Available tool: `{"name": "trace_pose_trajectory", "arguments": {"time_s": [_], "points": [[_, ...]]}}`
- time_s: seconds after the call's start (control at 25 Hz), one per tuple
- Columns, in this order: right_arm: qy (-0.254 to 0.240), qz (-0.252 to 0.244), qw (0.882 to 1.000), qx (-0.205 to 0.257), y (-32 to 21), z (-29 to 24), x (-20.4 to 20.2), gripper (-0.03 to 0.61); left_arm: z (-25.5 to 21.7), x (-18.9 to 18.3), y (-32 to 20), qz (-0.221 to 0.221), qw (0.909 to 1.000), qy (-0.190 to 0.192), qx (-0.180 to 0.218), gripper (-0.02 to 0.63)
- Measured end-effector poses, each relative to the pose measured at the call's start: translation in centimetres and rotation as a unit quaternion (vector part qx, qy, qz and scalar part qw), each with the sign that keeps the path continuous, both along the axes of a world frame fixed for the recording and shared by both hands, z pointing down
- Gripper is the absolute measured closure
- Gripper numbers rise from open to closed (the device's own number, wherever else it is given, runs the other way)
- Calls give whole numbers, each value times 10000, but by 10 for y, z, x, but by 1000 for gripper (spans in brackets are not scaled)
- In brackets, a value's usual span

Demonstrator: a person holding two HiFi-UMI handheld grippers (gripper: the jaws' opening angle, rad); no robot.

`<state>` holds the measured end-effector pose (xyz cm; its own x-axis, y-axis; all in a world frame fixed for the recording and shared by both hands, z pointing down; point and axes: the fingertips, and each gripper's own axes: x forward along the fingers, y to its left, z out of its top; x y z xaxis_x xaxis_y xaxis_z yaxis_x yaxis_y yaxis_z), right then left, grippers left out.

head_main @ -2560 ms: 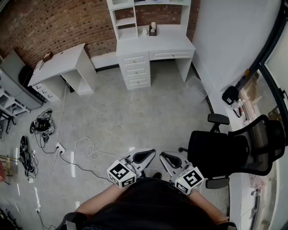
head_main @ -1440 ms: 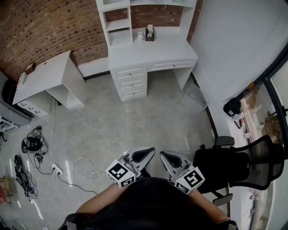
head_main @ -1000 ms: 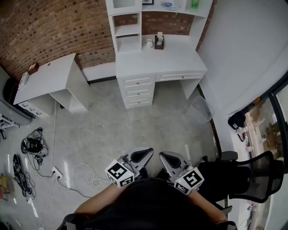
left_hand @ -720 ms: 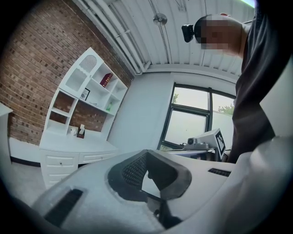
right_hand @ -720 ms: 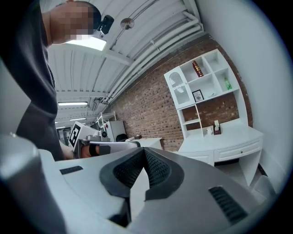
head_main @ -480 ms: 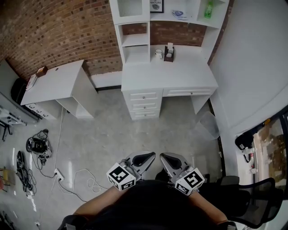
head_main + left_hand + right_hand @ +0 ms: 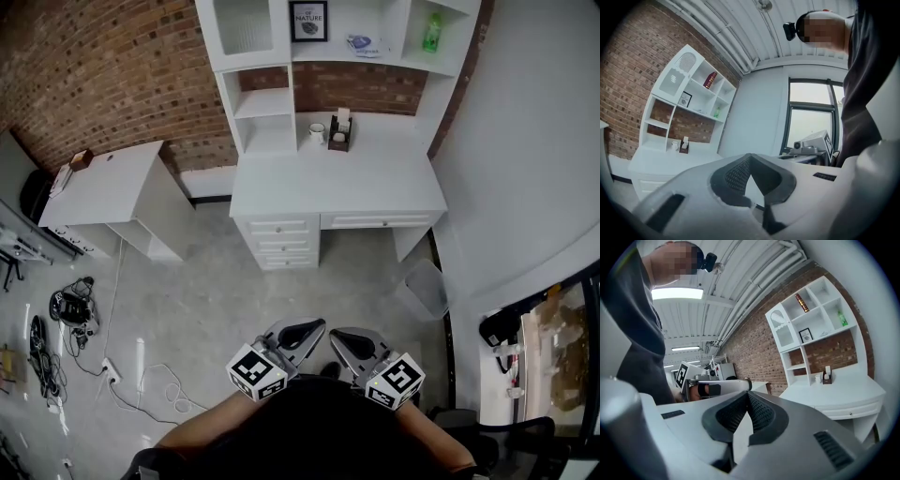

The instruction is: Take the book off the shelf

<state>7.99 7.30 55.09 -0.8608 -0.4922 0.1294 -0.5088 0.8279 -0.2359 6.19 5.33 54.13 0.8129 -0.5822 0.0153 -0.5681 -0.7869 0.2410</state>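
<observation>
The left gripper (image 7: 300, 332) and the right gripper (image 7: 349, 341) are both clenched, each with its jaws pressed together and nothing between them. They are side by side, close in front of the person's body, above the grey floor (image 7: 234, 300), and both point toward a white desk (image 7: 337, 183) that is well apart from them. On the desk stands a white shelf (image 7: 265, 103) against the brick wall. The book (image 7: 710, 79) is red and leans tilted in a compartment of the top row, directly above the compartment with a small frame (image 7: 308, 21). A green bottle (image 7: 431, 33) stands to the right of the frame. Below, on the desk, a mug (image 7: 318, 132) is just beside a small brown holder (image 7: 340, 131).
</observation>
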Motion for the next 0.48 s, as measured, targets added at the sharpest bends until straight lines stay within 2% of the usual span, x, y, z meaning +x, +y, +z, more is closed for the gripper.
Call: {"name": "trace_pose_trajectory", "arguments": {"time_s": [0.28,0.48], "points": [[-101,0,9996,-256,-46,14,22,563,10,19,-49,-47,9998,-50,-192,606],[-68,225,9992,-318,-89,19,28,563,18,23,-92,90,9997,26,-229,606]]}}
